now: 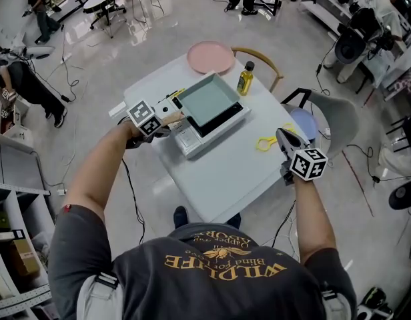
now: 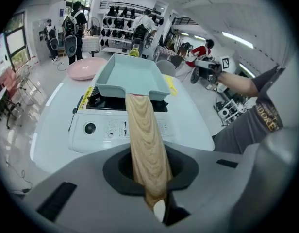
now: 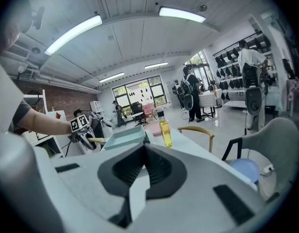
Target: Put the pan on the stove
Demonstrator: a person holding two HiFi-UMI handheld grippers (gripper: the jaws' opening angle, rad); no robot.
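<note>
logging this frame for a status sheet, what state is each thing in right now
pan: level over the stove, empty
stove: on the table, knob side toward the person
left tongs: shut on the pan's wooden handle
right tongs: shut, empty, off to the table's side
oil bottle: upright, capped
pink plate: flat, empty

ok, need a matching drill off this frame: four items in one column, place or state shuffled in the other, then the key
Items
1. pan
2. pink plate
3. oil bottle
4. right gripper

Place or state
A. jaws together, nothing between them, off the right side of the table
B. upright on the table, near the chair
C. over the stove, wooden handle clamped in the left gripper
D. flat at the table's far edge

Pairs: 1-C, 2-D, 3-B, 4-A
</note>
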